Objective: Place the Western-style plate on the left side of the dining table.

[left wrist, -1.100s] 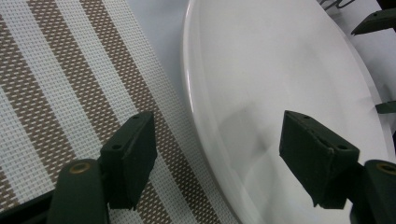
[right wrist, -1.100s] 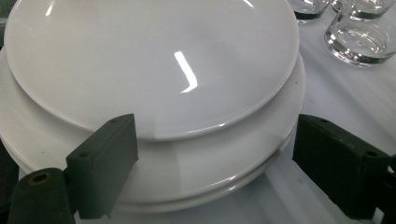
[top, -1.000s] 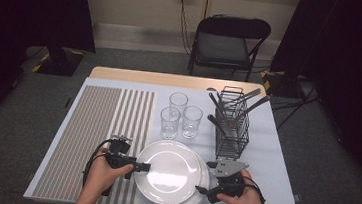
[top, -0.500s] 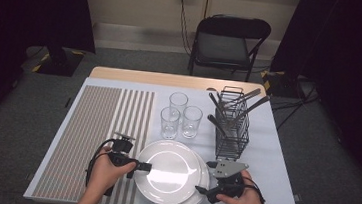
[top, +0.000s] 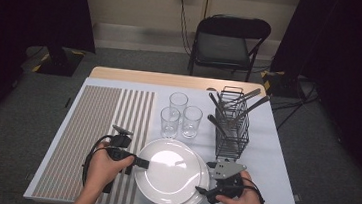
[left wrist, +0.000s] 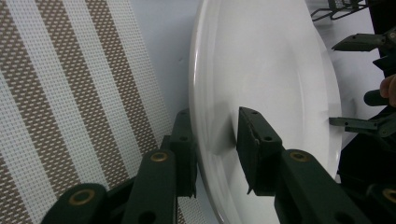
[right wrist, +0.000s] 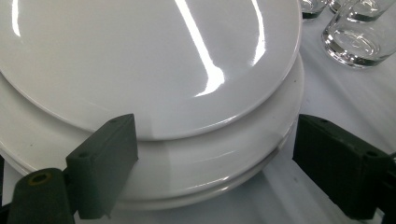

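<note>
High view: the stack of white plates (top: pixel 171 179) sits at the lower middle of the desk (top: pixel 269 155). Left tongs (top: pixel 144 163) have just been closing astride the top plate's left rim, not yet clamped. Right tongs (top: pixel 199 190) stand apart at the stack's lower right edge.

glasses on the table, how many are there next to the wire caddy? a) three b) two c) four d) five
a) The high view shows three clear glasses standing in a cluster, one behind and two in front, between the striped mat and the wire caddy, just beyond the stack of white plates.
</note>
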Demonstrator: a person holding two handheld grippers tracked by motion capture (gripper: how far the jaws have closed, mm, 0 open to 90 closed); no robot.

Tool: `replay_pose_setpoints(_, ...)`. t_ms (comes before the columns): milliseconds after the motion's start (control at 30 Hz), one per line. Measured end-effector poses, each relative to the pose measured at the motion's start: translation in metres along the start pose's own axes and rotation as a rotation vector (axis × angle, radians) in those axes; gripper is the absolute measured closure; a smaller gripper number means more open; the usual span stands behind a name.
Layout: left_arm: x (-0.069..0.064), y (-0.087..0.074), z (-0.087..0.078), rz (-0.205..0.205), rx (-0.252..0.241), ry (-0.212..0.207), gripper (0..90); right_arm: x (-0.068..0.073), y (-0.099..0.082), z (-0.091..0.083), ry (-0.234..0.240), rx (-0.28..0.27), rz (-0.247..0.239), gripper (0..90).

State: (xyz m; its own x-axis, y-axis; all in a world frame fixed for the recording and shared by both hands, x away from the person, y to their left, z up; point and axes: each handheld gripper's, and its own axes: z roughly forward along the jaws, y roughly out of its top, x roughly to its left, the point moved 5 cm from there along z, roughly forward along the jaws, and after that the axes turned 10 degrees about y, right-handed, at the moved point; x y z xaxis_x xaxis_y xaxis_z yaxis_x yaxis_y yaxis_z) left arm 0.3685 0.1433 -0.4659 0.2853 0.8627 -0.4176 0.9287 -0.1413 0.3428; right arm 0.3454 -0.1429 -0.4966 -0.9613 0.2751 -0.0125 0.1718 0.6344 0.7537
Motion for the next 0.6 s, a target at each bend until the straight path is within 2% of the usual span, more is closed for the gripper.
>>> replay_pose_setpoints(100, -0.002, 0.002, -0.002, 0.003, -0.001, 0.009, 71.0, 0.0, 0.0, 0.001, 0.004, -0.006, -0.004, 13.3)
replay_pose_setpoints(167, -0.002, 0.004, -0.006, 0.008, 0.0, -0.014, 72.6, 0.0, 0.0, 0.001, 0.004, -0.008, -0.004, 13.4)
replay_pose_setpoints(200, -0.006, 0.005, -0.01, -0.017, 0.01, -0.047, 76.9, 0.001, 0.0, 0.002, 0.005, -0.011, -0.001, 13.6)
replay_pose_setpoints(233, -0.007, 0.006, -0.012, -0.018, 0.005, -0.058, 78.0, 0.001, 0.0, 0.003, 0.006, -0.011, -0.003, 13.7)
replay_pose_setpoints(433, -0.013, 0.011, -0.02, -0.013, 0.0, -0.08, 83.1, 0.002, 0.001, 0.003, 0.005, -0.012, -0.007, 13.7)
replay_pose_setpoints(467, -0.015, 0.012, -0.021, -0.028, -0.004, -0.097, 83.1, 0.003, 0.001, 0.003, 0.006, -0.013, -0.006, 13.8)
replay_pose_setpoints(533, -0.016, 0.015, -0.024, -0.026, -0.023, -0.121, 85.6, 0.003, 0.001, 0.003, 0.01, -0.011, -0.011, 14.0)
replay_pose_setpoints(600, -0.019, 0.017, -0.025, -0.021, -0.027, -0.12, 86.1, 0.003, 0.001, 0.003, 0.014, -0.009, -0.019, 14.1)
